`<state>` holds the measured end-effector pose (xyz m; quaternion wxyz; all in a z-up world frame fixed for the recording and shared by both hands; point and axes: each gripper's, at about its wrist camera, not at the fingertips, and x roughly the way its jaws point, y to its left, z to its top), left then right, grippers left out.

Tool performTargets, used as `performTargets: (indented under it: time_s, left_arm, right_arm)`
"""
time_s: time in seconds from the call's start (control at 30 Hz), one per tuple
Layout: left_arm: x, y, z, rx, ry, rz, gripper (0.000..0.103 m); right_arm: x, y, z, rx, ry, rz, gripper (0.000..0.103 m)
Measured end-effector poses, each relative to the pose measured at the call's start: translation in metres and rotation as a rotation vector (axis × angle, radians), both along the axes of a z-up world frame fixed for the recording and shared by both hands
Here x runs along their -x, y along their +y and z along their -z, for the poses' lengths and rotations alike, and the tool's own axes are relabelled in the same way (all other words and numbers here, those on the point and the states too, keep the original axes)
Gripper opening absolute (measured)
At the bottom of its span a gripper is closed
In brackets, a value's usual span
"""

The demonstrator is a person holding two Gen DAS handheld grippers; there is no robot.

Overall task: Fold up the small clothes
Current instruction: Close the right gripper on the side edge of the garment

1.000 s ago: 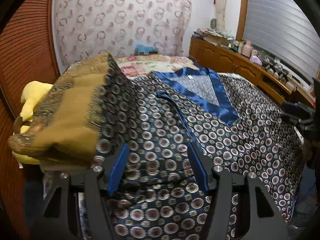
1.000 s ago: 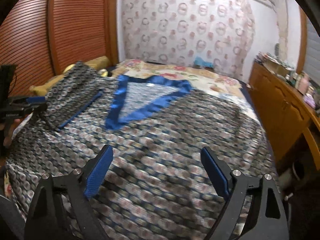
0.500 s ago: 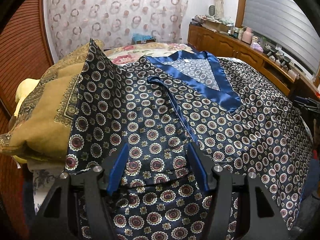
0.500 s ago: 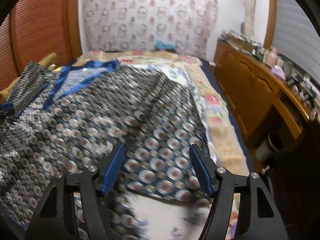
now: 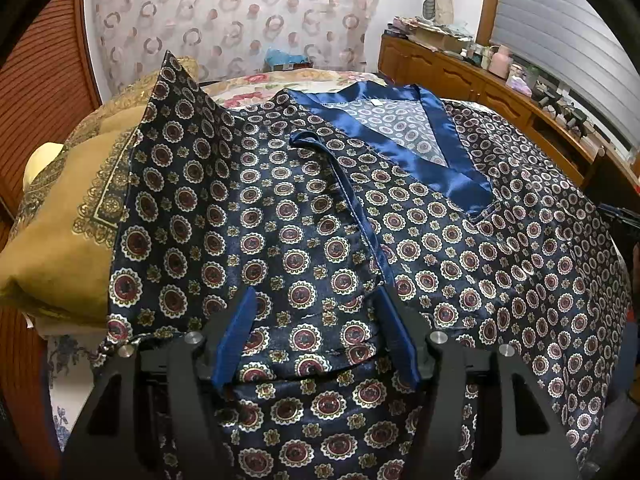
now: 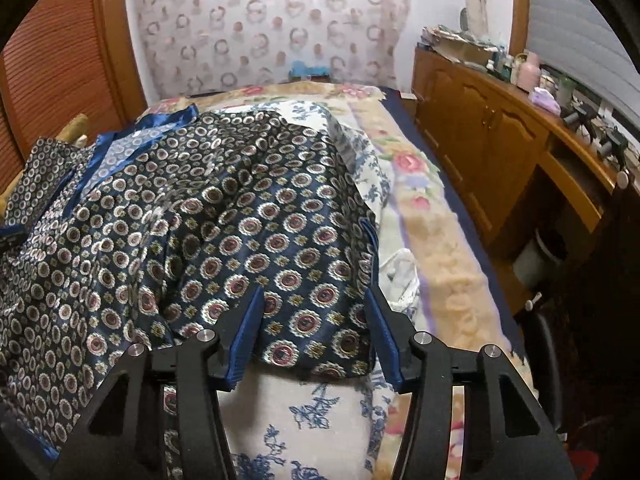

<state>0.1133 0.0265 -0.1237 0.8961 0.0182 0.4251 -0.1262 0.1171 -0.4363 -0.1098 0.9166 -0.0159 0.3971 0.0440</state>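
Patterned shirt (image 6: 224,216) between closing right tongs (image 6: 312,300)

Right gripper (image 6: 314,314) closing over the sleeve end of the patterned navy shirt (image 6: 224,216), cloth between the jaws, spread on the floral bed (image 6: 432,232); wooden cabinets (image 6: 480,128) alongside.
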Motion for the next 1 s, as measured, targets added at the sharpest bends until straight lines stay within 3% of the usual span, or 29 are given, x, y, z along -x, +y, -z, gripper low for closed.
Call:
performTargets:
  time_s: [0.13, 0.2, 0.27, 0.43, 0.57, 0.77, 1.0]
  left_arm:
    - [-0.001, -0.004, 0.001, -0.005, 0.006, 0.016, 0.072]
    - [-0.002, -0.009, 0.002, -0.014, 0.014, 0.039, 0.088]
    - [-0.002, -0.019, 0.004, -0.058, 0.022, 0.064, 0.094]
    - [-0.002, -0.020, 0.004, -0.056, 0.028, 0.064, 0.098]
    - [-0.001, -0.020, 0.005, -0.061, 0.029, 0.065, 0.099]
    - [-0.002, -0.021, 0.005, -0.062, 0.030, 0.063, 0.103]
    - [-0.003, -0.021, 0.007, -0.061, 0.034, 0.060, 0.103]
  right_arm:
    - [0.001, -0.005, 0.004, -0.006, 0.017, 0.004, 0.053]
    - [0.002, -0.008, 0.006, -0.016, 0.021, 0.002, 0.052]
    - [0.004, -0.011, 0.006, -0.033, 0.021, 0.001, 0.050]
    - [0.007, -0.012, 0.006, -0.040, 0.020, -0.007, 0.040]
    - [0.011, -0.008, 0.005, -0.019, 0.015, -0.024, 0.026]
    - [0.013, 0.001, 0.003, 0.076, -0.007, -0.032, 0.010]
    - [0.014, 0.008, -0.015, 0.091, -0.078, -0.049, 0.006]
